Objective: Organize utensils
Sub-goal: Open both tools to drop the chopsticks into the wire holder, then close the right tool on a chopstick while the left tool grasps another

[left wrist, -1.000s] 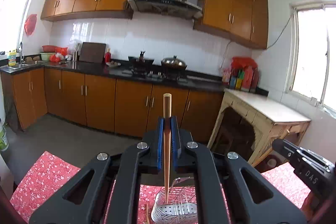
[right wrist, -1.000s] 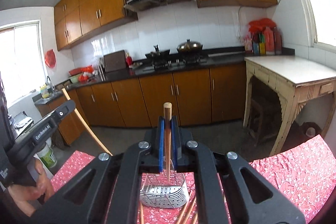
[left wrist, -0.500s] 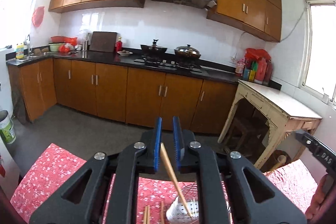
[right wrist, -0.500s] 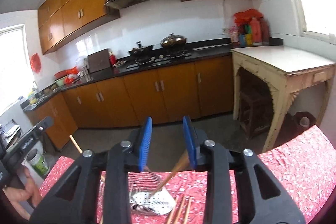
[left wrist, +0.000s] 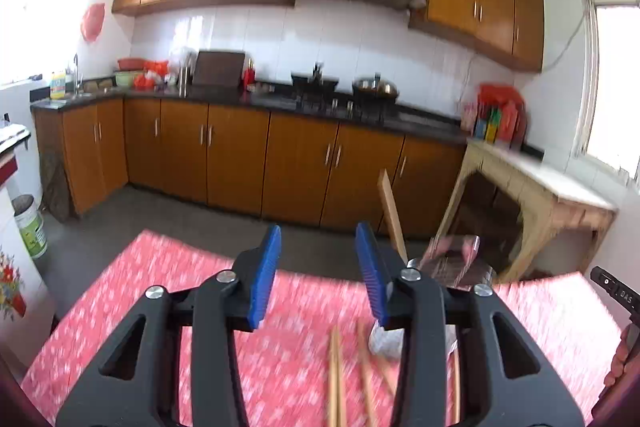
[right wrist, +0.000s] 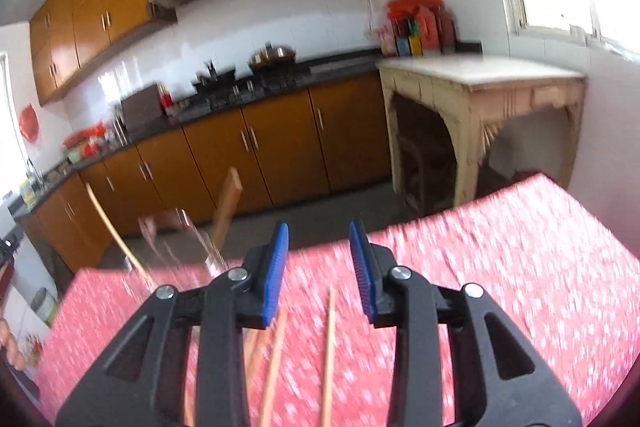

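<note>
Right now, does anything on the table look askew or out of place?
Yes. Several chopsticks lie loose on the red tablecloth instead of in the metal holder, and the ones in the holder lean crookedly.

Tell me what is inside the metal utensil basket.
In the right wrist view, the basket holds two wooden chopsticks: a thin one leaning left and a thicker one standing near upright. Their lower ends and the basket's bottom are blurred and hidden behind the right gripper.
</note>
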Demonstrator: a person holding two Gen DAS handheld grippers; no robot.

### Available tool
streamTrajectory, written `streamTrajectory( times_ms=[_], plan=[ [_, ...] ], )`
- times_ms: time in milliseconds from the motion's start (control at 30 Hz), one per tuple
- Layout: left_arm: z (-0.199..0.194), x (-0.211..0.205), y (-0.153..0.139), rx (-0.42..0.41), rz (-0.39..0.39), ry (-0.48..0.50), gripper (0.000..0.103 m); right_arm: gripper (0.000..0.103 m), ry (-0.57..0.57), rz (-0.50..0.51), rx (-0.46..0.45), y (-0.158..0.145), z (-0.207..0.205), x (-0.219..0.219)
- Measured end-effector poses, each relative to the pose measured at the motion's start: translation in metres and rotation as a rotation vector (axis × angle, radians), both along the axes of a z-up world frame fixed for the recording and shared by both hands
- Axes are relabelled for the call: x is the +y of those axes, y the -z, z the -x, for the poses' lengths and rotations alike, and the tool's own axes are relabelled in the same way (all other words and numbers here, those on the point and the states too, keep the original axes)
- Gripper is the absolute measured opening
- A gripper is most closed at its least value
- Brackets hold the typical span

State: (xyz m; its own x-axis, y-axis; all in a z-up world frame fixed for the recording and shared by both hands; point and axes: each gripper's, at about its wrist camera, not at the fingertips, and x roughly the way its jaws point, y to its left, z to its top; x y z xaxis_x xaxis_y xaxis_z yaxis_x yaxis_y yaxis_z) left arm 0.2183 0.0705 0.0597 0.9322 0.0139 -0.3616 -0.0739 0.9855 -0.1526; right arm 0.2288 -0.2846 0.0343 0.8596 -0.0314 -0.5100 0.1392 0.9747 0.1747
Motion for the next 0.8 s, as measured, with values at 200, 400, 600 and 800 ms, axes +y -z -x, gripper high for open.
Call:
streamTrajectory(
  times_ms=[200,400,600,800],
  plan=[
    [0.028,-0.002,0.068,0.132,-0.020,0.028,0.045,0.033,-0.066,-0.011,0.189,0.089,0.027,0.024],
    [0.048,-0.013,0.107,0.208,-0.060,0.067,0.047,0.033,-0.108,0.002,0.299,0.131,0.040,0.045],
    [0.051,-0.019,0.122,0.265,-0.056,0.110,0.047,0.031,-0.086,0.044,0.356,0.143,0.034,0.048],
    [0.053,-0.027,0.137,0.311,-0.062,0.135,0.047,0.008,-0.061,0.070,0.366,0.148,0.031,0.036]
  ],
)
